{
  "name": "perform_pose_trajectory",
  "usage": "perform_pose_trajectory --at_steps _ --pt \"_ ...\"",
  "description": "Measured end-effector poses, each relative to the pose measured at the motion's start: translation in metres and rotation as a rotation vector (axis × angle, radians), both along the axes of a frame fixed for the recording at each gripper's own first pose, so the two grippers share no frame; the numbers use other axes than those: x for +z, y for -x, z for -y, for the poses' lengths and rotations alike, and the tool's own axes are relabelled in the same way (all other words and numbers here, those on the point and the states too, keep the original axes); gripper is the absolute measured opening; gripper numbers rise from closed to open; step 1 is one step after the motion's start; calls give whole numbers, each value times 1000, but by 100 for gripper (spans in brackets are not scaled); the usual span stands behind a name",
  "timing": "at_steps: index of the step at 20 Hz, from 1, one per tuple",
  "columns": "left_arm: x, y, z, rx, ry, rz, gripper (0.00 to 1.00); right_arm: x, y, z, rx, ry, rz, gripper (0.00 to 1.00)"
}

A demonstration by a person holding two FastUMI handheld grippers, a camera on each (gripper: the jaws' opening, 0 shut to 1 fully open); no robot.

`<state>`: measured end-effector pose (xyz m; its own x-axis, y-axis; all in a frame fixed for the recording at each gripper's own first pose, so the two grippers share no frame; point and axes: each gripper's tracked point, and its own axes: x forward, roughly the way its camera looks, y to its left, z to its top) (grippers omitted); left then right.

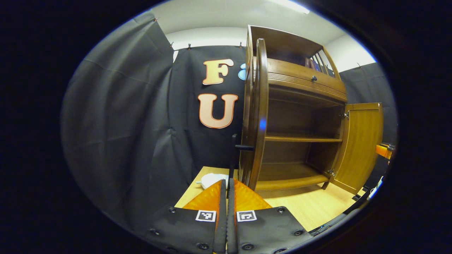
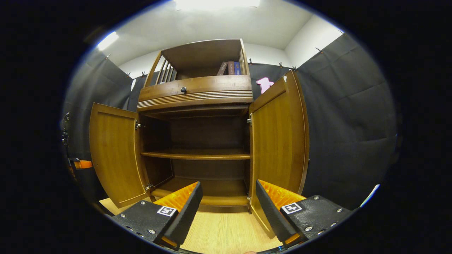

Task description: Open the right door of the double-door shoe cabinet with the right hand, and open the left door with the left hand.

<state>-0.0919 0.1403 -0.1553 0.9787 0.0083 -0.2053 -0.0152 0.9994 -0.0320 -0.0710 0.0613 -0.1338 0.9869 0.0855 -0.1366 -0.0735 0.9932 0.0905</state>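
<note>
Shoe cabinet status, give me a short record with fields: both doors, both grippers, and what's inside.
left door: swung open
right door: swung open
left gripper: fingers together, just below the left door's dark handle
right gripper: open, holding nothing, facing the cabinet interior
shelves: middle shelf bare
top: drawer with a dark knob, books above

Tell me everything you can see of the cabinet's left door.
The left door is a framed panel of glossy, honey-brown wood, swung wide open on two metal hinges at the cabinet. From the left gripper view it shows edge-on, with a dark bar handle on its outer face. The left gripper, fingers together, sits just below that handle; whether it touches is unclear.
</note>
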Motion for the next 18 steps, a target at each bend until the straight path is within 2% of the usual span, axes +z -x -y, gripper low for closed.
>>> perform_pose_trajectory --at_steps 6,11,13,14,17,18 --pt "41 9 32 10 -56 55 7 12 3 10 4 -2 -4 92" --pt "61 -1 65 11 25 37 7 30 1 14 25 -1 9 92" --pt "66 -8 73 22 25 35 8 33 0 16 35 -8 10 92" --pt "72 -9 76 29 14 39 9 36 0 19 38 -8 13 92" --pt "84 -18 96 16 31 46 24 40 -4 27 45 -11 15 92" --pt "87 -21 101 19 36 47 25 40 -5 30 44 -15 12 92"
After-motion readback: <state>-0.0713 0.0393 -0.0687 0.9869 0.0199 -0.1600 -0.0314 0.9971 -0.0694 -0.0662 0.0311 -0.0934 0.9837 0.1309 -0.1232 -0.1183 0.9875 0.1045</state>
